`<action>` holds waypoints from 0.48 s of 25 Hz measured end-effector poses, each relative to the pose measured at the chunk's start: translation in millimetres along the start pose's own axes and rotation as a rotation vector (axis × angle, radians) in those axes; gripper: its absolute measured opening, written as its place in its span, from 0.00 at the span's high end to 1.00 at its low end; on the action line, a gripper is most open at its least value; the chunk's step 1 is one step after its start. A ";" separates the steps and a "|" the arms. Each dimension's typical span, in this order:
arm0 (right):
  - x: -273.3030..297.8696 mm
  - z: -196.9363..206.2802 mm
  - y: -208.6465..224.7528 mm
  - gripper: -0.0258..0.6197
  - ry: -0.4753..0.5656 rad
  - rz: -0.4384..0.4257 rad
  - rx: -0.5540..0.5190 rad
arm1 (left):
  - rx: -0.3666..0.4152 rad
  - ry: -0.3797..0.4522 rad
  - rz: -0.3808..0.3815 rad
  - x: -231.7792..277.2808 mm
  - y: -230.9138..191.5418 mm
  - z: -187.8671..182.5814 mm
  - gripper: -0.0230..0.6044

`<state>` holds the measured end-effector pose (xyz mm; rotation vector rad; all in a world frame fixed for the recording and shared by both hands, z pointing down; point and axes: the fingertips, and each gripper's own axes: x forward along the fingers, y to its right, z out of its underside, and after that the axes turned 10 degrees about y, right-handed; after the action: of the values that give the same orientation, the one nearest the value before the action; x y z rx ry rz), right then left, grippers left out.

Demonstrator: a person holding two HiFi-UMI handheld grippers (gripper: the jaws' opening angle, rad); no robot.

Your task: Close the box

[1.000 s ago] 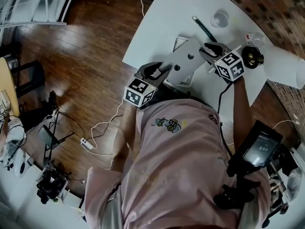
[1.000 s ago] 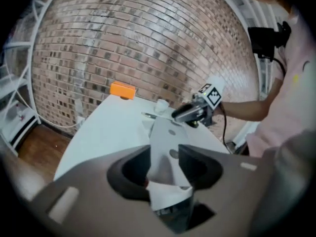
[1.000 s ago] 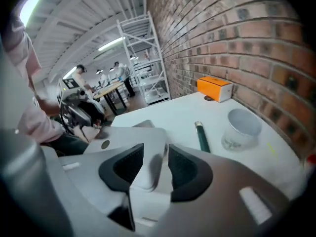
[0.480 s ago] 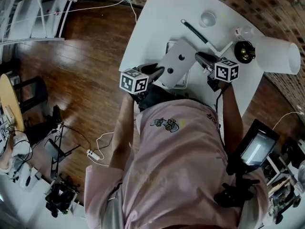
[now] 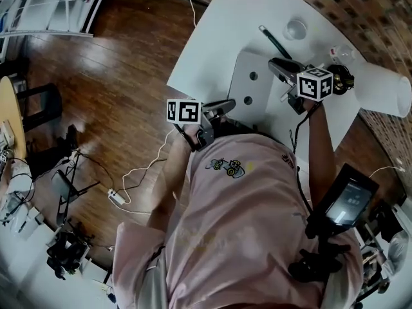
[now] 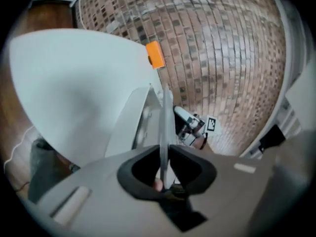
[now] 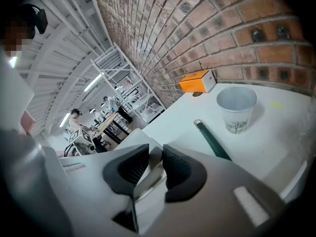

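Box lid (image 5: 254, 92) pinched by left gripper (image 5: 226, 107) and right gripper (image 5: 278, 67), fingers (image 6: 138, 174) just closing tighter.

- I see the box (image 5: 252, 90): flat, pale grey, lying on the white surface (image 5: 212, 37) near its front edge.
- Lid (image 6: 163, 122): thin panel, two dark round spots on top.
- Lid stands slightly off the base (image 6: 131, 125), a narrow wedge gap between them, so the box isn't shut.

One box (image 5: 252, 93), one cup (image 7: 236, 105) (paper)
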<state>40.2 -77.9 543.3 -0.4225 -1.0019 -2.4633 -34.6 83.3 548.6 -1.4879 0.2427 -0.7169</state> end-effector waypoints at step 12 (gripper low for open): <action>20.4 24.4 15.1 0.82 -0.094 0.072 -0.053 | 0.058 0.012 -0.144 1.0 -31.9 1.1 0.85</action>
<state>33.1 -75.9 577.8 -0.5867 -0.9424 -2.4292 -42.3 86.0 579.5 -1.4566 0.1241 -0.8412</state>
